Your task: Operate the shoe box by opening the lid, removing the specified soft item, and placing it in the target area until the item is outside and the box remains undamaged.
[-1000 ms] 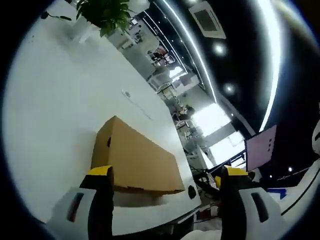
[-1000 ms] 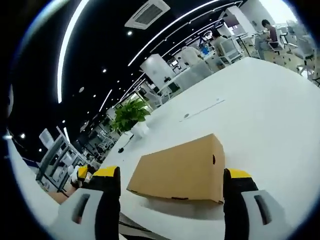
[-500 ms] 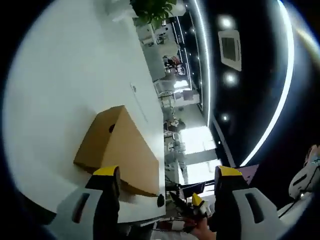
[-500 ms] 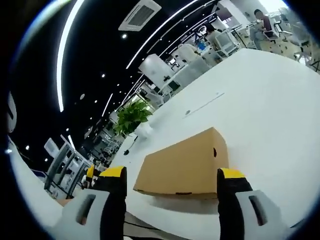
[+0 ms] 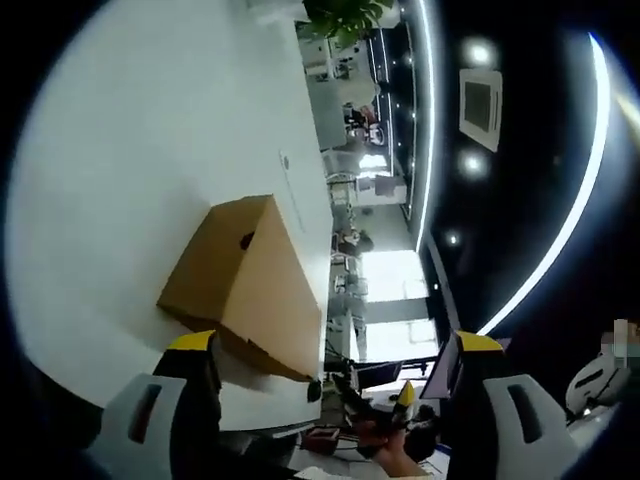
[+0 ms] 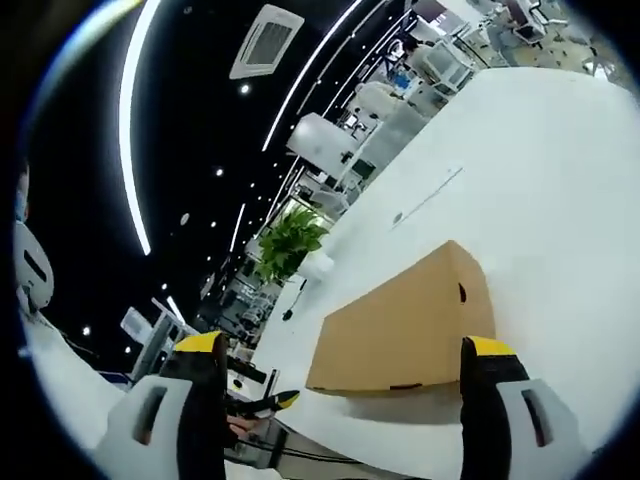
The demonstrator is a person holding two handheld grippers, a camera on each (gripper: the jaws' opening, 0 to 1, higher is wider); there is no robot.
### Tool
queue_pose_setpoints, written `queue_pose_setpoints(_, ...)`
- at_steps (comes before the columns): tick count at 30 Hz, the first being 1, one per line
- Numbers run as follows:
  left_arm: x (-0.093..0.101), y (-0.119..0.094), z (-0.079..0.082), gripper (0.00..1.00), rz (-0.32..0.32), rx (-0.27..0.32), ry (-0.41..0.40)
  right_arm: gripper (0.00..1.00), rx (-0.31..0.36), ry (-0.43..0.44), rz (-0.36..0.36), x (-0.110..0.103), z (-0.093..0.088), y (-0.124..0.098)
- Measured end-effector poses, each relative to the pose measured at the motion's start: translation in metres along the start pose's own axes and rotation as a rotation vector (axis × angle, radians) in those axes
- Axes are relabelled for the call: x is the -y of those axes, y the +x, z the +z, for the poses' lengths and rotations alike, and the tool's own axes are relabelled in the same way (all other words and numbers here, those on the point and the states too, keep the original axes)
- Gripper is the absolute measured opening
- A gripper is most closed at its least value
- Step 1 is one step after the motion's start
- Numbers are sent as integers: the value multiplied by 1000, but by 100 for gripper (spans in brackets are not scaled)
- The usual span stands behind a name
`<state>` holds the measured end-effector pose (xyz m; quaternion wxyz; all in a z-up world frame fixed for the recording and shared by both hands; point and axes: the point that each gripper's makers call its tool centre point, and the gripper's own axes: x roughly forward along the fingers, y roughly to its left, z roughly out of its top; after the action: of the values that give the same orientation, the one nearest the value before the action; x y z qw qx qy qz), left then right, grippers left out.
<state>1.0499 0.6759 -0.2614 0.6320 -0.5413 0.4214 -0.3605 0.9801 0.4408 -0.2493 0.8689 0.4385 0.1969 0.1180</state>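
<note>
Shoe box: the brown cardboard shoe box [image 5: 245, 285] sat on the white table [image 5: 120, 170], its lid shut down over it. A small round hole showed in the end face in both views [image 6: 410, 325].
Box position, left gripper view: it lay ahead of my jaws, between them and nearer the left one, close to the table's near edge, its long side running away toward that edge.
Box position, right gripper view: it lay between my two jaws, long side toward me, the end with the hole toward the right jaw, with a shadow beneath the lid's lower edge.
Left gripper: my left gripper [image 5: 335, 350] was spread wide, with nothing between its yellow-tipped jaws, and clear of the box.
Right gripper: my right gripper [image 6: 345, 350] was likewise wide apart and held nothing; the box stood beyond the tips, not touched.
Other gripper seen: in the left gripper view, a hand on a dark tool with a yellow tip [image 5: 385, 425] showed low down between my jaws, past the table edge; in the right gripper view a like yellow tip [image 6: 270, 402] showed low on the left.
Table: white and broad, with a thin strip and a small round mark [image 6: 430, 195] on it beyond the box.
Plant: a green potted plant [image 6: 290, 240] stood at the far end of the table.
Room: a dark ceiling with long light strips [image 6: 135, 120] and a square vent [image 6: 262, 40], with office desks in the distance.
</note>
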Motion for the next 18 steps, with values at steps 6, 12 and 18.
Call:
queue_pose_setpoints(6, -8, -3, 9, 94, 17, 64, -35, 91, -34, -45, -58, 17, -3, -3)
queue_pose_setpoints(12, -20, -5, 3, 90, 74, 27, 61, 100, -80, -1, -104, 32, -13, -4)
queue_pose_setpoints(18, -26, -4, 2, 85, 80, -2, 64, 100, -79, -10, -96, 38, -12, 2)
